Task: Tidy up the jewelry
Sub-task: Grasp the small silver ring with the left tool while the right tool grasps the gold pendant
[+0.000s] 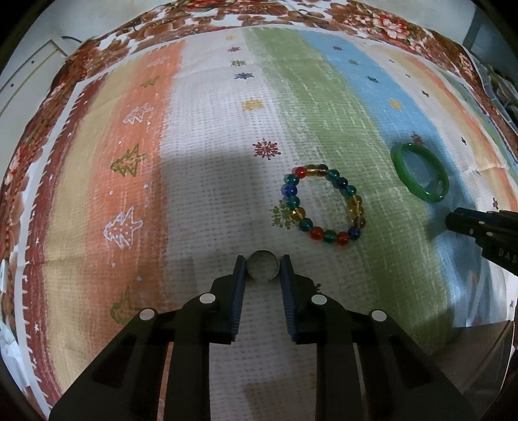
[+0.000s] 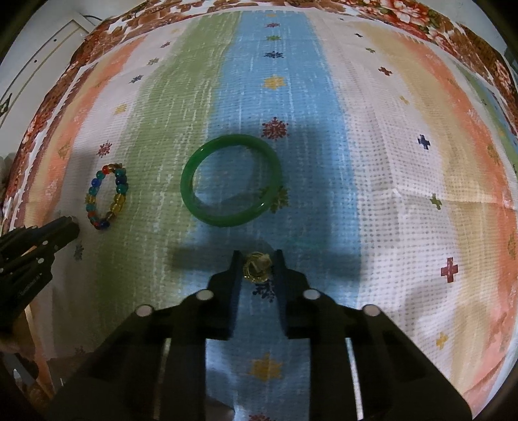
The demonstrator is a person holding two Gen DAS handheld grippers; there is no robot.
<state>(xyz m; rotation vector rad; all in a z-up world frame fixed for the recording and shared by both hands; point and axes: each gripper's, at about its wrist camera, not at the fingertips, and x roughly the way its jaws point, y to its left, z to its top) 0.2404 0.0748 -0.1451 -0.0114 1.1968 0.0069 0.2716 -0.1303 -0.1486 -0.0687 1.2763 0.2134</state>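
Your left gripper [image 1: 263, 268] is pinching a silver ring [image 1: 263, 266] between its fingertips, holding it just above the striped cloth [image 1: 210, 129]. Ahead of it and to its right, the beaded bracelet [image 1: 323, 207] is lying flat on the cloth, with the green bangle [image 1: 419, 171] lying farther right beyond it. Your right gripper [image 2: 257, 265] is gripping a small gold ring [image 2: 255, 267] between its two pads. The green bangle [image 2: 230, 179] is lying directly ahead of those fingers and standing in the way forward, apart from them. The beaded bracelet [image 2: 106, 197] is sitting well off to that gripper's left, near the tip of your other tool. The cloth [image 2: 388, 162] is lying over a floral cover [image 2: 404, 13].
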